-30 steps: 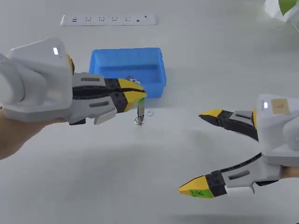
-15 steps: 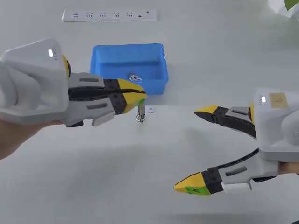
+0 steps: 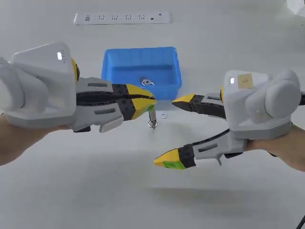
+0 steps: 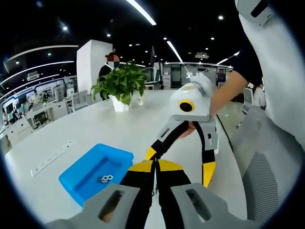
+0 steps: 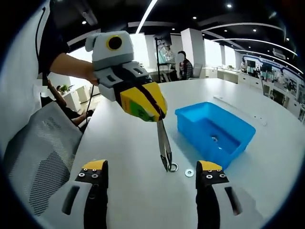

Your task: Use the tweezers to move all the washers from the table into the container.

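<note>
- The left gripper is clenched on the tweezers; its yellow-tipped jaws are pressed together on the tweezers' upper end, and the tweezers hang down towards the tabletop.
- The tweezers' tips meet one washer just in front of the blue container; whether that washer is pinched or simply lies on the tabletop, I cannot tell.
- A second washer lies flat on the tabletop just beside the first, between the tweezers and the container's front wall; it touches neither.
- A small cluster of washers lies inside the container, near the middle of its floor.
- The right gripper is released and holds nothing; its jaws stand wide apart, one tip near the second washer and the container's front wall, the other nearer the person.
- In the right gripper view the tweezers and both loose washers sit ahead, between that gripper's spread jaws; the container lies to the right of them.
- In the left gripper view the right gripper faces the camera, its jaws spread to either side of the left gripper's closed tips.
- A white power strip lies on the tabletop beyond the container, well apart from it; a potted plant stands further along the tabletop in the left gripper view.
</note>
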Available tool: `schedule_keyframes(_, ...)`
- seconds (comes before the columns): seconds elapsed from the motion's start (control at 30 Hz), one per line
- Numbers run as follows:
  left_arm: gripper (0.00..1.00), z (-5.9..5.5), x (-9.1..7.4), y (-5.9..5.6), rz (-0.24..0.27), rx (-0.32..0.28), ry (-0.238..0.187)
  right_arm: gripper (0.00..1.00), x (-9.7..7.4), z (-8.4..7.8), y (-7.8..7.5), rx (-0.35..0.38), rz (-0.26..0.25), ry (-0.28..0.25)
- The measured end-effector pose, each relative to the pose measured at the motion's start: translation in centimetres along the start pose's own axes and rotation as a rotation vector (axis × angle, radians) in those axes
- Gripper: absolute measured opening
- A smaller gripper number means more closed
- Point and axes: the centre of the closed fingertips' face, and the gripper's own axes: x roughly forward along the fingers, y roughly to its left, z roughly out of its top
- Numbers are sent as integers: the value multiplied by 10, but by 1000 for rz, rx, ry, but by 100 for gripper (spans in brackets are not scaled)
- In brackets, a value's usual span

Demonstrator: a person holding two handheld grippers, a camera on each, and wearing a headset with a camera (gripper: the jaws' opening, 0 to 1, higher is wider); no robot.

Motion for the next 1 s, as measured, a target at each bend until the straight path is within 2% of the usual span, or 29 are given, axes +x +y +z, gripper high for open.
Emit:
schedule_keyframes(0.07, 5, 0, 0, 0, -2, 0, 1, 57, 9, 0, -1, -38, 50, 30)
schedule_keyframes(0.13, 5, -1, -1, 0, -5, 3, 2, 42, 14, 0, -6, -80, 56, 51)
schedule_keyframes(0.2, 5, -1, -1, 0, -5, 4, 4, 33, 17, 2, -5, -103, 92, 63)
schedule_keyframes(0.23, 5, -1, -1, 0, -6, 2, 4, 29, 18, 1, -8, -143, 93, 87)
schedule_keyframes(0.37, 5, -1, -1, -1, -10, 2, 4, 24, 21, 3, -10, -218, 127, 126)
schedule_keyframes(0.43, 5, -1, -1, 0, -9, -1, 4, 17, 21, 3, -8, -235, 156, 135)
schedule_keyframes(0.53, 5, -2, -1, -1, -13, 2, 5, 14, 21, 3, -11, -251, 157, 145)
schedule_keyframes(0.6, 5, -2, -1, -1, -13, 3, 7, 13, 20, -1, -11, -285, 172, 176)
schedule_keyframes(0.73, 5, -2, -2, -3, -20, 1, 9, 11, 20, 0, -9, -303, 184, 179)
schedule_keyframes(1.0, 5, -3, 0, -3, -17, -8, 17, 10, 20, 0, -10, -305, 177, 186)
